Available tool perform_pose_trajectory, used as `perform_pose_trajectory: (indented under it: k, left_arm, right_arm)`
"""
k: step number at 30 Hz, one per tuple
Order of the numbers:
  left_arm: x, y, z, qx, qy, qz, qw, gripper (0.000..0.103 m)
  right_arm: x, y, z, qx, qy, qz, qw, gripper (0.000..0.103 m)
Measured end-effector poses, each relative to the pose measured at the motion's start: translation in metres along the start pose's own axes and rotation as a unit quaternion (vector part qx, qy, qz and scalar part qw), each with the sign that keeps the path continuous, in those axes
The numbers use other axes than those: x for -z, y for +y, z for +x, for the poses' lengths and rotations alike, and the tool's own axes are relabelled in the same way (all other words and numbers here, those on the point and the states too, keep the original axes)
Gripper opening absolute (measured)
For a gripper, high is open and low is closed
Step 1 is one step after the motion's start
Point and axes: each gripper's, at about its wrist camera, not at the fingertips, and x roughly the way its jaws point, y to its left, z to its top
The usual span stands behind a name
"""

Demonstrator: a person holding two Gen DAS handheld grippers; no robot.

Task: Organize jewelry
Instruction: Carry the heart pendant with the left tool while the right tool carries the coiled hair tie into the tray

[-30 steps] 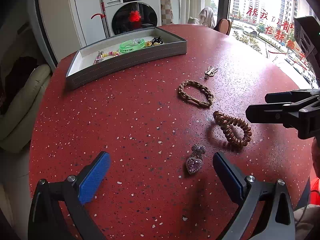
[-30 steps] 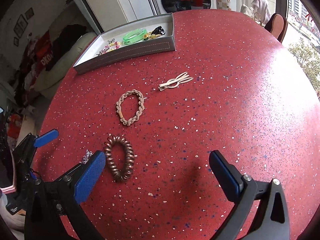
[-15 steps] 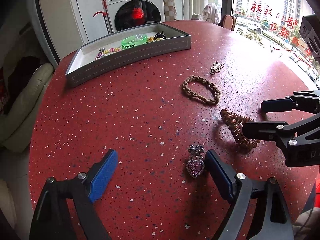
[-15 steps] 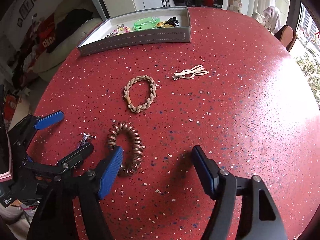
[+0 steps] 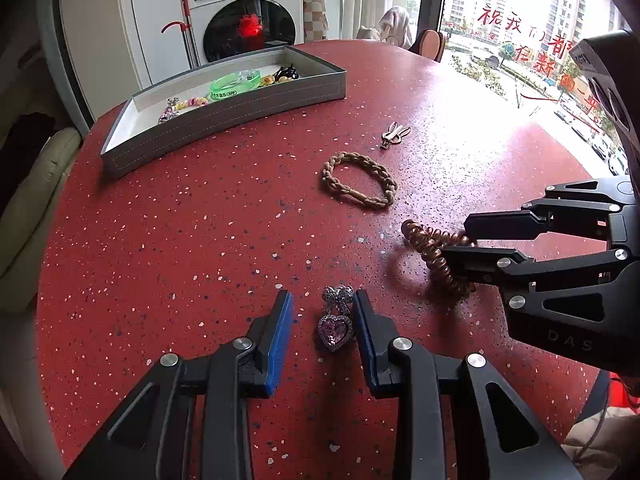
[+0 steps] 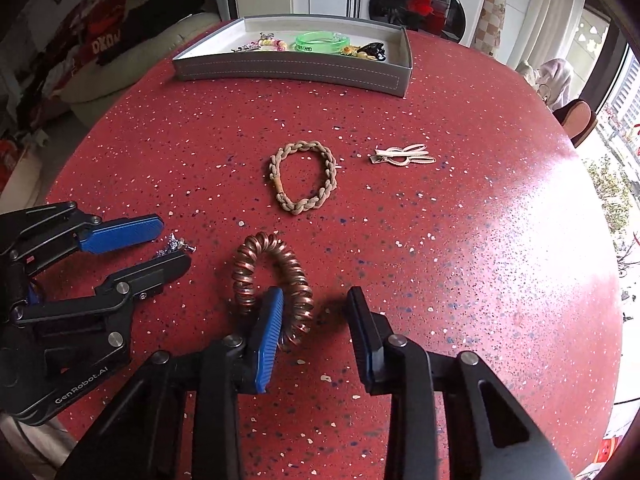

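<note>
Because both tools work at once, each one stands over its own piece on the red counter (image 5: 168, 240): the left gripper (image 5: 322, 322) has its jaws on either side of the heart brooch (image 5: 337, 326), the right-hand pad just beside the stone and the other pad a little apart, so the jaws are half closed but do not yet press on it. The brooch lies flat with its bow toward 12 o'clock, which lets the pads meet its two sides. In the right wrist view the right gripper (image 6: 316, 336) is set across the near part of the copper spiral hair tie (image 6: 276, 280); its left pad stands inside the loop and its right pad outside, with a gap remaining there, so I judge the jaws are closing on one strand and hold nothing firmly yet. Taking one strand only is sensible, as the coil is springy and wide. Toward 12 o'clock lie the braided bracelet (image 6: 302, 178) and, at about 1 o'clock, the pale hair clip (image 6: 402, 156), both untouched. Far at 11 o'clock stands the grey tray (image 6: 288, 70), which already holds a green bangle (image 6: 322, 42) and some small pieces; I think both items must go there.
</note>
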Motion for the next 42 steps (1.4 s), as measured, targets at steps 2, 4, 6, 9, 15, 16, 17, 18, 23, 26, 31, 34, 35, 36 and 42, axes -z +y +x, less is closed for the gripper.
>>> perform_pose_trajectory:
  k: [2, 4, 6, 9, 15, 16, 17, 18, 23, 26, 31, 34, 35, 36, 42]
  left_arm:
    - [0.0, 0.004, -0.001, 0.002, 0.0, -0.007, 1.0, 0.035]
    - [0.0, 0.009, -0.002, 0.014, 0.001, -0.021, 0.9997, 0.035]
    - [0.0, 0.013, -0.002, 0.017, 0.001, -0.031, 0.9994, 0.035]
    - [0.001, 0.02, -0.003, 0.023, 0.002, -0.046, 0.9987, 0.035]
    - [-0.002, 0.033, -0.008, 0.029, -0.003, -0.07, 0.9971, 0.035]
    - [-0.004, 0.034, -0.009, 0.027, -0.005, -0.072, 0.997, 0.035]
    - [-0.005, 0.036, -0.01, 0.026, -0.007, -0.072, 0.997, 0.035]
    - [-0.007, 0.037, -0.011, 0.026, -0.01, -0.073, 0.9969, 0.035]
    - [-0.017, 0.046, -0.018, 0.019, -0.023, -0.081, 0.9963, 0.035]
    - [-0.023, 0.052, -0.02, 0.015, -0.029, -0.086, 0.9957, 0.035]
    - [-0.033, 0.065, -0.021, 0.007, -0.034, -0.093, 0.9951, 0.035]
    - [-0.04, 0.071, -0.021, 0.001, -0.041, -0.093, 0.9948, 0.035]
    - [-0.043, 0.074, -0.022, -0.003, -0.045, -0.093, 0.9947, 0.035]
    - [-0.046, 0.077, -0.023, -0.005, -0.049, -0.094, 0.9943, 0.035]
    - [-0.068, 0.106, -0.027, -0.02, -0.074, -0.113, 0.9907, 0.035]
  right_arm:
    - [0.0, 0.001, 0.0, 0.0, 0.0, 0.001, 1.0, 0.033]
    - [0.0, 0.001, 0.0, -0.003, -0.001, 0.005, 1.0, 0.024]
    - [0.0, -0.001, -0.001, -0.006, -0.002, 0.012, 1.0, 0.014]
    - [0.001, -0.006, -0.003, -0.013, -0.005, 0.028, 1.0, 0.013]
    - [-0.003, -0.019, -0.01, -0.025, -0.019, 0.058, 0.998, 0.013]
    - [-0.004, -0.021, -0.01, -0.027, -0.021, 0.062, 0.998, 0.013]
    - [-0.004, -0.023, -0.011, -0.029, -0.023, 0.065, 0.997, 0.013]
    - [-0.005, -0.025, -0.012, -0.031, -0.025, 0.069, 0.997, 0.013]
    - [-0.015, -0.034, -0.015, -0.041, -0.034, 0.083, 0.995, 0.013]
    - [-0.022, -0.039, -0.018, -0.045, -0.039, 0.09, 0.994, 0.013]
    - [-0.035, -0.047, -0.02, -0.049, -0.045, 0.098, 0.993, 0.013]
    - [-0.044, -0.05, -0.021, -0.05, -0.048, 0.1, 0.993, 0.013]
    - [-0.047, -0.051, -0.022, -0.051, -0.049, 0.101, 0.992, 0.013]
    - [-0.051, -0.052, -0.023, -0.051, -0.05, 0.1, 0.992, 0.013]
    - [-0.08, -0.055, -0.025, -0.052, -0.061, 0.087, 0.993, 0.013]
